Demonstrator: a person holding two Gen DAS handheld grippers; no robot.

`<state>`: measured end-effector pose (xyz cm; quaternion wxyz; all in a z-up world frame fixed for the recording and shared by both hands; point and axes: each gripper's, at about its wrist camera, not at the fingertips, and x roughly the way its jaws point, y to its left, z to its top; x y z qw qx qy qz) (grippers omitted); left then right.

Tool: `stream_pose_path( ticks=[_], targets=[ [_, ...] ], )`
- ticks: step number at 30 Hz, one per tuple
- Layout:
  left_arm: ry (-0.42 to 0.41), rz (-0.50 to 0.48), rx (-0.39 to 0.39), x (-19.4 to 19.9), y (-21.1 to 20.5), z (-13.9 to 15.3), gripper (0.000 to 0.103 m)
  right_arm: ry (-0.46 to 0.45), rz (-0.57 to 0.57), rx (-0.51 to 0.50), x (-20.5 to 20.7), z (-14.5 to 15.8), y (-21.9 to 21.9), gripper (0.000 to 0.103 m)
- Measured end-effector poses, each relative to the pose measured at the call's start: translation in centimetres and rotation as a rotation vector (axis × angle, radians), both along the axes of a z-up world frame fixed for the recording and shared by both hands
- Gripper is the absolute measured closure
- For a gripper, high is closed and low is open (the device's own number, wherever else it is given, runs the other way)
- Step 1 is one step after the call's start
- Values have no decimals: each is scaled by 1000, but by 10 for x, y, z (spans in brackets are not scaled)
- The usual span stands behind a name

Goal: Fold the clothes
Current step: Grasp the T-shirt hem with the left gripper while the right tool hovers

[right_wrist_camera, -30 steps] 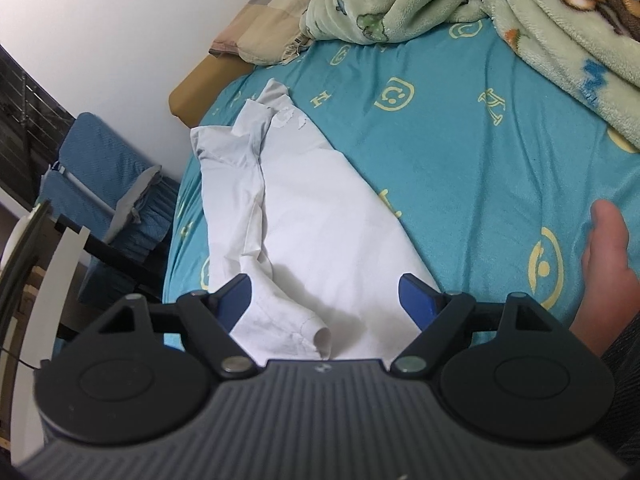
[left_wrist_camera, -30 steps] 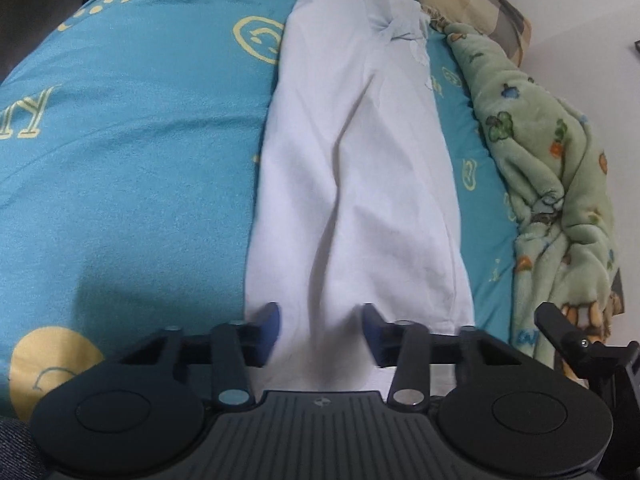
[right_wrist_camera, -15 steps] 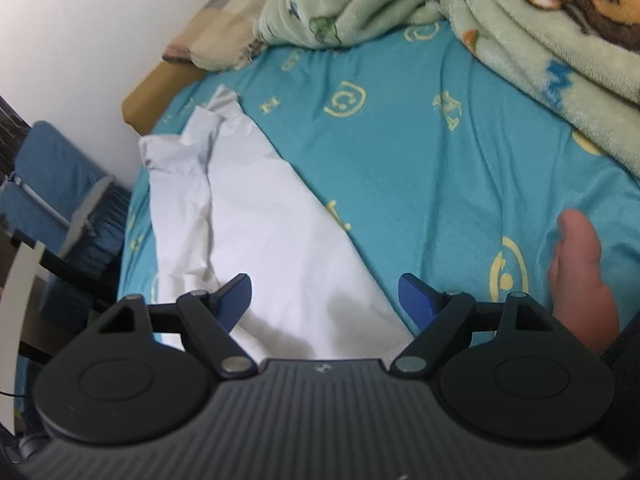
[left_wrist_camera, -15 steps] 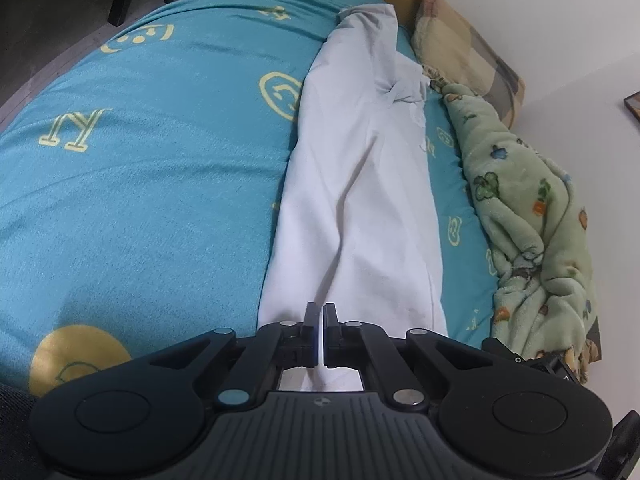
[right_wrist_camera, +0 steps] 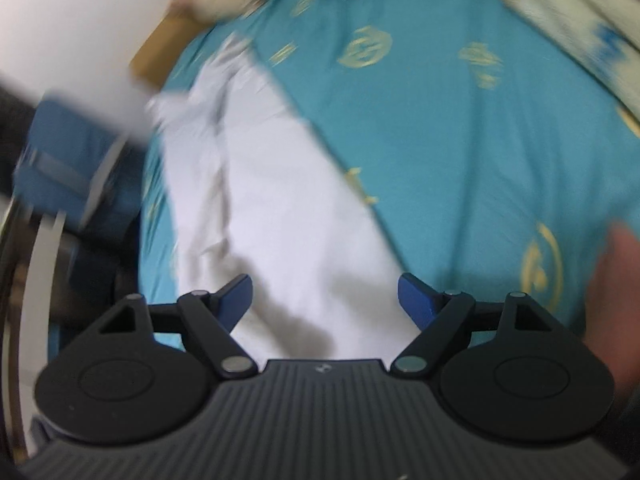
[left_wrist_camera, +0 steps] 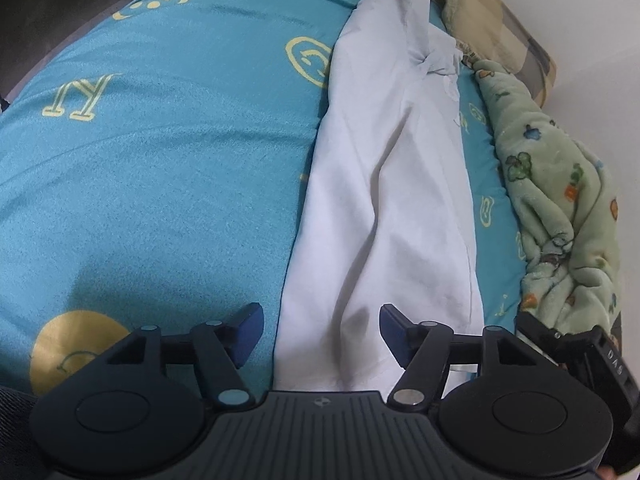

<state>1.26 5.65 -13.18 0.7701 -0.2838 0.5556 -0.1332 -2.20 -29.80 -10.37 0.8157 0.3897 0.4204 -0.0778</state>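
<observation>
A white shirt (left_wrist_camera: 384, 184) lies folded into a long narrow strip on the teal bedsheet (left_wrist_camera: 160, 160), collar end far away. My left gripper (left_wrist_camera: 321, 330) is open just above the shirt's near hem, with nothing held between its blue pads. In the blurred right wrist view the same white shirt (right_wrist_camera: 272, 216) runs away to the upper left. My right gripper (right_wrist_camera: 325, 298) is open over the shirt's near end, its fingers straddling the cloth without holding it.
A green patterned fleece blanket (left_wrist_camera: 560, 216) is heaped along the right side of the bed, with a checked pillow (left_wrist_camera: 496, 36) beyond it. A person's hand (right_wrist_camera: 612, 280) rests on the sheet at the right. A blue chair (right_wrist_camera: 68, 168) stands beside the bed.
My left gripper was shut at the shirt's near hem half a second ago and has now opened wide. The right gripper stays open and is moving, blurring its view.
</observation>
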Motion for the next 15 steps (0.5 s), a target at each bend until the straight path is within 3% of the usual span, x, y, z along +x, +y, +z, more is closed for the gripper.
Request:
stream_pose_path(
  ticks=[5, 8, 13, 15],
  targets=[
    [10, 5, -41, 2, 3, -4, 37, 90, 123, 44, 24, -4, -38, 22],
    [20, 13, -37, 2, 2, -7, 37, 194, 42, 112, 25, -34, -45, 21],
    [13, -14, -18, 1, -4, -8, 37, 215, 98, 43, 26, -37, -24, 23],
    [11, -27, -25, 1, -6, -8, 37, 223, 121, 15, 27, -38, -16, 29]
  ],
)
